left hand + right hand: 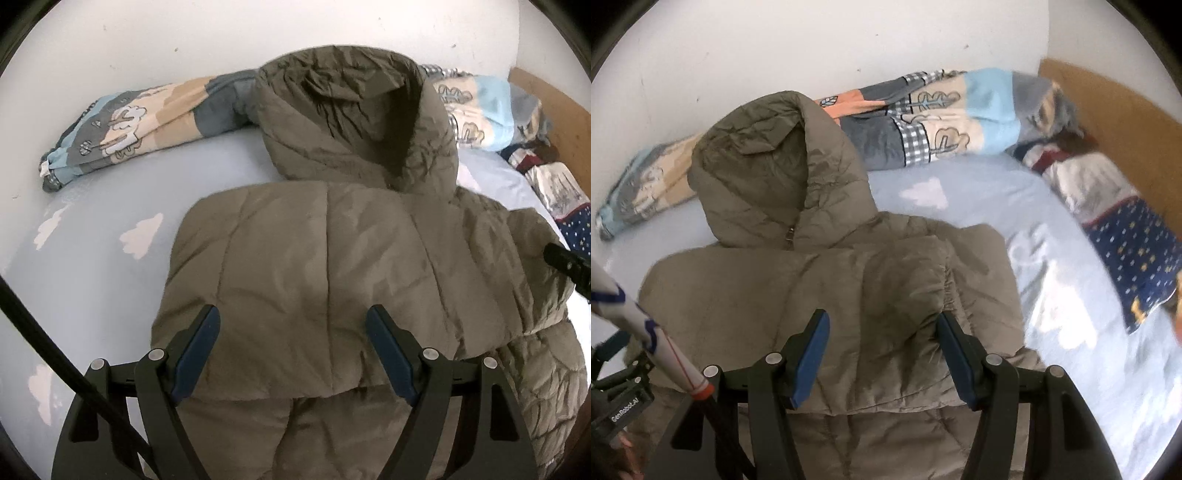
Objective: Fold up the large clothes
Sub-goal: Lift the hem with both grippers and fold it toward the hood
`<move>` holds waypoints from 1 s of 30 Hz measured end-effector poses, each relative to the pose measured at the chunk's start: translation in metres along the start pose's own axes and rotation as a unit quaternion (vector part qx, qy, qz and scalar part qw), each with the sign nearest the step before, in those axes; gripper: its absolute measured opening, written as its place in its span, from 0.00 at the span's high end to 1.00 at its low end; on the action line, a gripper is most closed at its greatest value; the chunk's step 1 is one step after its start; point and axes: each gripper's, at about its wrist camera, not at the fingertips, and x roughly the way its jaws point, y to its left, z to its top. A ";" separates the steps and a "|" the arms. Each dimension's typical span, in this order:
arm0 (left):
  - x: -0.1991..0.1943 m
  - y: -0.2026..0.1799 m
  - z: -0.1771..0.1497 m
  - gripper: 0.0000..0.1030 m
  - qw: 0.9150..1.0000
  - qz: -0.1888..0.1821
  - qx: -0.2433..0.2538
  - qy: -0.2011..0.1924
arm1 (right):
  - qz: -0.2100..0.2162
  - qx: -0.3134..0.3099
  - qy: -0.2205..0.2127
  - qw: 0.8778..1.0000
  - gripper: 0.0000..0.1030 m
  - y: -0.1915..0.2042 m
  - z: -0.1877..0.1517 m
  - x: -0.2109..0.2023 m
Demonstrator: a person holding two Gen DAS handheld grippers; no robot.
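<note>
1. My left gripper (291, 350) hangs over the olive puffer jacket (314, 258) with its jaws standing wide apart, nothing pinched between them; the quilted back panel lies below the gap.
2. My right gripper (882, 354) also hovers over the jacket (831, 295), jaws apart and empty, pads clear of the fabric.
3. The jacket lies spread on the bed (92, 277), on a pale blue sheet with white clouds. Its hood (354, 118) points to 12 o'clock in the left wrist view and toward 11 o'clock in the right wrist view (768, 166).
4. In the right wrist view, a sleeve (960, 277) is folded in over the body at about 2 o'clock from my jaws.
5. A rolled patterned blanket (140, 118) runs along the white wall behind the hood.
6. At 3 o'clock in the right wrist view lies a navy star-print cloth (1137, 266), near a brown headboard (1108, 96).
</note>
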 end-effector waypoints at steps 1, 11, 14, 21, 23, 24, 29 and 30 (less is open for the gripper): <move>0.002 0.001 0.000 0.22 1.000 0.001 0.001 0.003 | -0.001 0.005 0.004 1.000 0.37 -0.003 0.000 0.002; -0.001 0.003 0.000 0.22 1.000 0.009 -0.007 -0.006 | -0.030 0.061 0.002 0.998 0.37 -0.035 0.004 -0.004; -0.001 0.001 0.000 0.22 1.000 0.005 -0.003 -0.006 | 0.009 0.048 -0.033 0.998 0.37 -0.024 0.006 -0.019; 0.014 0.005 -0.003 0.21 1.000 0.004 -0.003 0.022 | 0.084 0.002 0.029 0.996 0.37 0.010 -0.006 0.009; 0.017 0.006 -0.003 0.21 1.000 0.001 -0.005 0.028 | 0.078 0.004 0.050 0.996 0.37 0.011 -0.010 0.021; 0.018 0.006 -0.004 0.21 0.999 0.000 -0.006 0.031 | 0.077 0.006 0.059 0.995 0.37 0.009 -0.013 0.026; 0.023 0.005 -0.007 0.20 0.999 0.003 -0.002 0.039 | 0.088 0.034 0.106 0.990 0.37 -0.004 -0.023 0.052; 0.022 0.005 -0.006 0.20 0.999 0.002 -0.003 0.038 | 0.087 0.031 0.107 0.990 0.37 -0.004 -0.022 0.052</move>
